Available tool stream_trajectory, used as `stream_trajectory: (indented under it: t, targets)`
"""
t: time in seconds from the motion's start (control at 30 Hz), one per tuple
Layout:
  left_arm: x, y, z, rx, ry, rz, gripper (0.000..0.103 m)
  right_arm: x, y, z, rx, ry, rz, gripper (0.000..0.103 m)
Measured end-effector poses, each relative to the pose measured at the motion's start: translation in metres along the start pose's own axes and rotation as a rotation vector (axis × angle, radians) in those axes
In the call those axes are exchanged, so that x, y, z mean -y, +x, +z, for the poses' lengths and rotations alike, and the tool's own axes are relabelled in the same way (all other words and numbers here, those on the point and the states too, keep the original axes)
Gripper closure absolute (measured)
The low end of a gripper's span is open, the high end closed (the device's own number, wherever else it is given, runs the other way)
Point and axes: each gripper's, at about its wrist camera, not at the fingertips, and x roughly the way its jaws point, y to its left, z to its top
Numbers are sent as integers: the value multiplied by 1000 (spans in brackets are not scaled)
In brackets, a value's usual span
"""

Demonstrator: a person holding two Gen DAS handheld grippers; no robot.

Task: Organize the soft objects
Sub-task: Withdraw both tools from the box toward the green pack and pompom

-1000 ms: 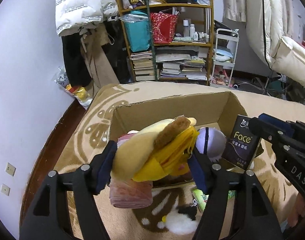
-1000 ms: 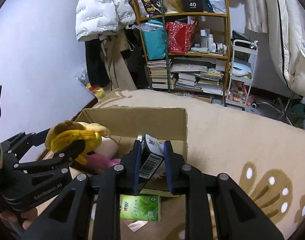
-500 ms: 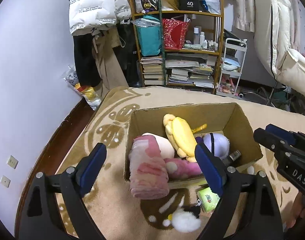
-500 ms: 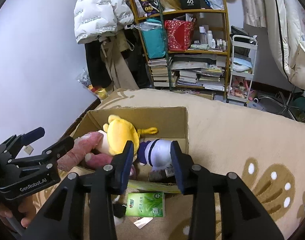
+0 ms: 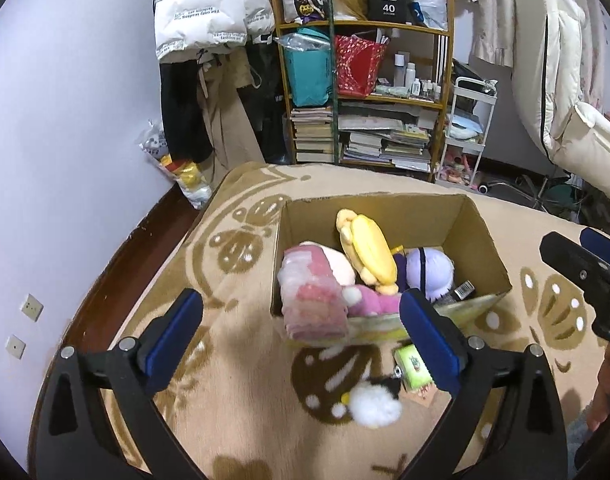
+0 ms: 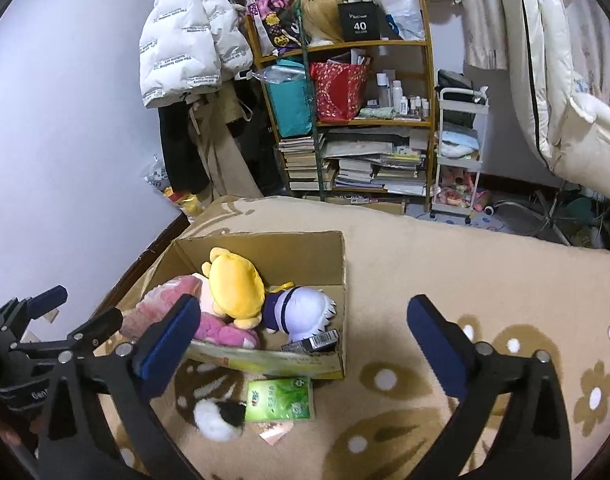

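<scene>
An open cardboard box (image 5: 481, 240) (image 6: 325, 256) sits on the patterned rug. Inside lie a yellow plush (image 5: 369, 252) (image 6: 235, 288), a pink rolled towel (image 5: 311, 300), a purple-white plush (image 5: 429, 272) (image 6: 305, 312) and a dark tissue pack (image 5: 463, 290) (image 6: 315, 340). In front of the box lie a green tissue pack (image 5: 413, 368) (image 6: 279, 398) and a white-and-black fluffy toy (image 5: 375, 404) (image 6: 217, 416). My left gripper (image 5: 301, 312) hovers above the box's near edge, its jaws opening with nothing between them. My right gripper (image 6: 305, 312) is also opening and holds nothing.
A cluttered wooden shelf (image 5: 365, 80) with books and bags stands at the back, with hanging coats (image 5: 201, 20) to its left and a white trolley (image 6: 459, 152) to its right. The rug ends at dark wood floor (image 5: 125, 264) along the left wall.
The left gripper let go of the yellow plush and the right let go of the dark tissue pack; both now lie in the box. Both grippers spread wide and drew back and up.
</scene>
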Motion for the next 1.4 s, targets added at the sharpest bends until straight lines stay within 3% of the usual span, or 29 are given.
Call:
stream_trajectory:
  t: [0.27,0.47,0.83,1.4]
  targets:
    - [1,-21,-14,-18,-6,2,4,-9,-22,-13,-3,-76,-7,0]
    - [8,-20,-33,-47,60,38,4,-13,-22,-30,0,-104,-14,0]
    - [12,19,-72,-138,54,-13,4,-12,10,-62,-98,-84,6,0]
    - [14,81,-92,-279,-6,-55,5,-10,72,-88,-237,-32,37,0]
